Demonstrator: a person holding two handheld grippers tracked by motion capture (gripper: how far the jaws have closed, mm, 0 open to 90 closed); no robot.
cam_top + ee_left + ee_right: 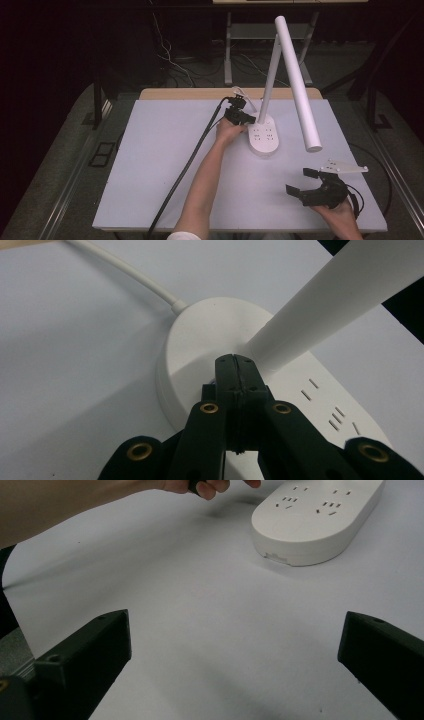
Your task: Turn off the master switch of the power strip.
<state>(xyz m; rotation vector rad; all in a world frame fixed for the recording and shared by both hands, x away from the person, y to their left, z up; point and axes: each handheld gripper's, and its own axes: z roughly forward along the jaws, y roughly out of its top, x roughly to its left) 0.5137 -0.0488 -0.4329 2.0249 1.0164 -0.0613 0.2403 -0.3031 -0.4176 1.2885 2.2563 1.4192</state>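
While the left gripper (234,371) presses its shut jaws onto the lamp base (210,335) at the back of the bench (165,165), a skewed push could tip the lamp (292,75); the right gripper (307,182) waits, jaws spread, empty.

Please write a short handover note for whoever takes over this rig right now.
Left gripper: jaws shut, tips pressed on the lamp base beside the foot of the lamp stem, nothing between them.
Right gripper: open, empty, near the table's front right corner.
Lamp head: slopes down over the right side.
Done: contact with the base. Left: whether the lamp has switched cannot be told.
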